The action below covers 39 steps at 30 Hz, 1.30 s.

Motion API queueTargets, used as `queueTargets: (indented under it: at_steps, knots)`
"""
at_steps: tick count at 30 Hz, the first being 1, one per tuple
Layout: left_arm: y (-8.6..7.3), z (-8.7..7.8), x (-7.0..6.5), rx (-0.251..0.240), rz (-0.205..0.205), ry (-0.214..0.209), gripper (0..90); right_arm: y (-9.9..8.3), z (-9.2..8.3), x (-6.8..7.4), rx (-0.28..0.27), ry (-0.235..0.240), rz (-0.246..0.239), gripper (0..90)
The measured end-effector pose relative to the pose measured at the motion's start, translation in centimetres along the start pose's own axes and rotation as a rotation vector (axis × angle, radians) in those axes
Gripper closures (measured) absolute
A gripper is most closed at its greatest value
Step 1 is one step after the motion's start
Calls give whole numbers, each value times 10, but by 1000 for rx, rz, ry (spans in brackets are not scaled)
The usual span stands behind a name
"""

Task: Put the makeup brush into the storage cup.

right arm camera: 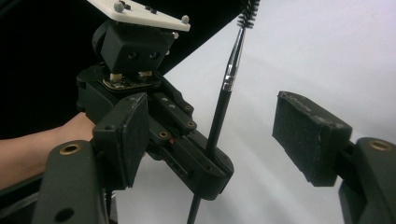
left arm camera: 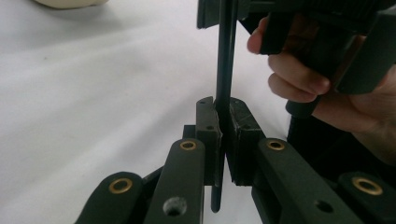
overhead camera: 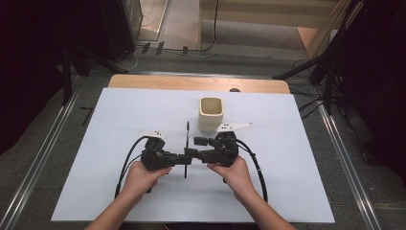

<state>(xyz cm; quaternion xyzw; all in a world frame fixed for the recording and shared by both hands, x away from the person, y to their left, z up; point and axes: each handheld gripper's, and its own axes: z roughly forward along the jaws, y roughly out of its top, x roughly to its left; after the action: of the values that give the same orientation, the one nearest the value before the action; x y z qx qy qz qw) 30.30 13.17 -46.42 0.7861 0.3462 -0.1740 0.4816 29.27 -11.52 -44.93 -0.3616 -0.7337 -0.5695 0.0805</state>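
Black and thin, the brush [overhead camera: 186,148] stands nearly upright between the two grippers over the white worktop [overhead camera: 119,191], its bristled tip [right arm camera: 248,14] at the far end in the right gripper view. The left gripper [overhead camera: 184,158] has its jaws clamped tight on the brush's shaft, which the left gripper view shows pinched between the two pads [left arm camera: 208,135]. The right gripper [overhead camera: 193,146] faces it from the other side; its jaws stand apart, one pad [right arm camera: 310,135] well clear of the shaft, gripping nothing. A cream square cup [overhead camera: 211,114] stands upright on the worktop just beyond the grippers, apart from the brush.
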Motion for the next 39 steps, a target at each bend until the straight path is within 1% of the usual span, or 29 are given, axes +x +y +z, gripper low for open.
queueTargets:
  at_steps: [2,3,6,7,10,13,15,16,18,19,21,22,23,24,25,26,28,31,34,35,36,39]
  knots:
    - [0,1,0,-4,10,-18,852,0,1,0,1,3,-4,305]
    - [0,1,0,-4,10,-18,852,0,1,0,1,3,-4,305]
    - [-2,5,-1,-8,18,-43,852,0,3,-2,-11,12,7,333]
    - [-2,5,-1,-10,18,-46,852,0,3,-2,-14,17,19,340]
    - [-3,7,-2,-7,29,-46,852,0,3,-4,-21,24,27,369]
    - [-3,8,-3,-15,36,-47,852,-1,4,-5,-25,23,40,411]
    - [-4,9,-3,-20,35,-48,851,-2,6,-6,-27,32,56,446]
    - [-4,9,-3,-20,35,-48,851,-2,6,-6,-27,32,56,446]
    - [-4,10,-3,-21,30,-51,851,-4,9,-8,-28,38,77,495]
    - [-5,10,-3,-21,26,-52,851,-6,11,-9,-17,50,96,533]
    - [-5,10,-3,-23,23,-52,851,-7,12,-9,-18,50,96,551]
    - [-5,10,-3,-26,20,-56,851,-8,13,-9,-5,51,100,608]
    - [-5,10,-3,-28,20,-54,851,-8,13,-8,-8,45,91,639]
    - [-5,10,-3,-29,18,-54,851,-8,14,-8,-9,45,81,664]
    - [-5,10,-2,-31,19,-55,851,-8,14,-7,-13,43,82,689]
    - [-5,10,-2,-31,19,-55,851,-8,14,-7,-13,43,82,689]
    - [-5,9,-2,-35,9,-53,851,-8,13,-5,-18,42,75,760]
    - [-5,9,-2,-35,13,-55,850,-8,14,-5,-16,43,81,799]
    - [-5,9,-2,-35,13,-56,850,-8,14,-6,-13,50,86,814]
    - [-5,9,-2,-33,20,-58,850,-8,13,-6,-8,49,89,842]
    - [-5,9,-2,-33,20,-58,850,-8,14,-6,-6,50,91,851]
    - [-6,9,-2,-34,21,-57,850,-8,13,-7,-1,54,100,856]
